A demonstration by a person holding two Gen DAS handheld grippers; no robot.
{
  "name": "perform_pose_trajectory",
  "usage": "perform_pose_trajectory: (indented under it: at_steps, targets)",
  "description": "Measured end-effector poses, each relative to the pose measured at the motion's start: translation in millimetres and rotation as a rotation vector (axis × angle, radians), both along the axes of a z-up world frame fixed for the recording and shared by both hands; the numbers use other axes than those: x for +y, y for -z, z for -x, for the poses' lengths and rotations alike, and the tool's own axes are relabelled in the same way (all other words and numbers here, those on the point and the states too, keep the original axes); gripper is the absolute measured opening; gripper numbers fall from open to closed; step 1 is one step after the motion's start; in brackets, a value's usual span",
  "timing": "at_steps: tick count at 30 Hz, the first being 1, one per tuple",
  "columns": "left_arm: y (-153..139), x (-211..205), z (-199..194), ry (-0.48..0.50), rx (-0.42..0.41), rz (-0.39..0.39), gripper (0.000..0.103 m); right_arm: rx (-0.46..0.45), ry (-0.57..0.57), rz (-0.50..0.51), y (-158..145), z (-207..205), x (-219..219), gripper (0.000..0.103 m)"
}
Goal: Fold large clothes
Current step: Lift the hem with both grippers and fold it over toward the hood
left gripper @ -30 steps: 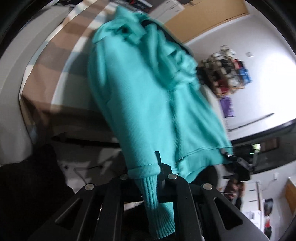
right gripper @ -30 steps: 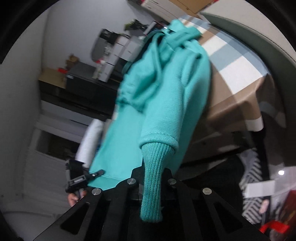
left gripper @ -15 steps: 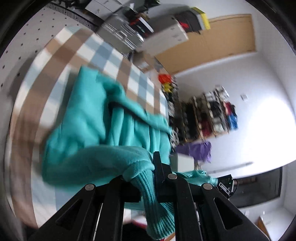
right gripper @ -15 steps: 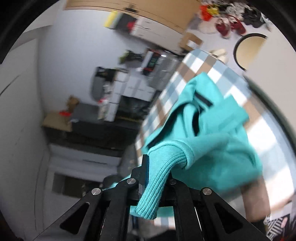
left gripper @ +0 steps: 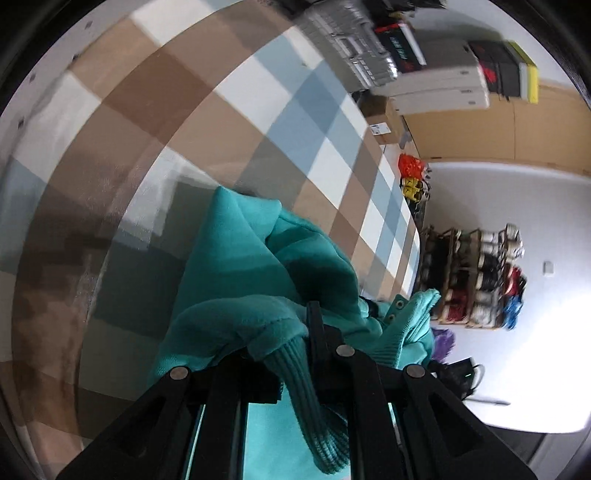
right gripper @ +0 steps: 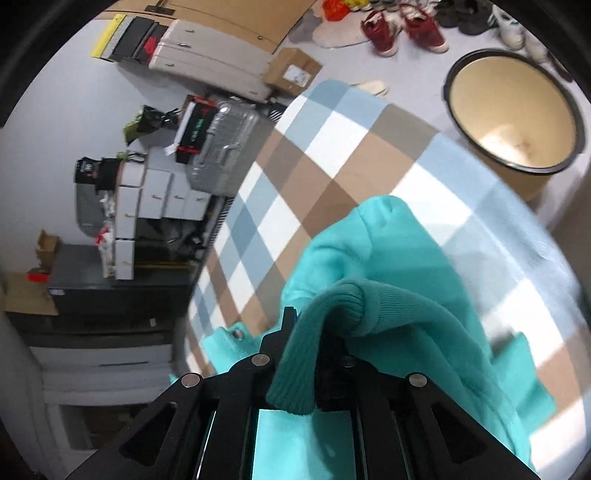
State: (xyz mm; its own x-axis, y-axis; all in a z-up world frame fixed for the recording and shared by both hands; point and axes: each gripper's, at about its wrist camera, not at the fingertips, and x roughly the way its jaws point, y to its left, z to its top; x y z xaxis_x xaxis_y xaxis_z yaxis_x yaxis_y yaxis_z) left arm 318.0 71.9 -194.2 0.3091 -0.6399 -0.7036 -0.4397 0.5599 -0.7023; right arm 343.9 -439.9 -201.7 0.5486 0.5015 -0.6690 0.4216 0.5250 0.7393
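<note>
Checkered worktop (left gripper: 229, 122) is draped with a teal sweater (left gripper: 258, 266); its ribbed cuffs are clamped by left claw (left gripper: 295, 354) and right claw (right gripper: 306, 343).

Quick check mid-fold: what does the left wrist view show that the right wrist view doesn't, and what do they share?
Only the left wrist view: a shoe rack against the wall and a purple item below it.

Only the right wrist view: a round tan bin, red shoes on the floor and white drawer units.

Both: the teal sweater on the checkered cloth, with the left gripper and the right gripper each clamped on a ribbed cuff, plus the silver suitcase.
</note>
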Motion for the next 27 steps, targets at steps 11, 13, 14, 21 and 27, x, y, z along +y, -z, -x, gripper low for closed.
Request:
perform_pose_trajectory:
  at_steps: [11, 13, 14, 21, 27]
  targets:
    - [-42, -3, 24, 0.019, -0.059, -0.102, 0.072, -0.202, 0.070, 0.025, -61, 54, -41, 0.070]
    - [-58, 2, 37, -0.012, -0.085, -0.169, 0.078, -0.228, -0.001, 0.077, -74, 66, -34, 0.070]
    - [-63, 3, 41, -0.014, -0.101, -0.199, 0.078, -0.235, -0.058, 0.125, -80, 72, -25, 0.070]
    - [-24, -26, 91, 0.186, -0.004, -0.389, 0.081, -0.300, -0.437, 0.624, -85, 132, 42, 0.082]
    - [25, -32, 138, 0.244, 0.026, -0.408, 0.081, -0.325, -0.518, 0.551, -36, 176, 38, 0.082]
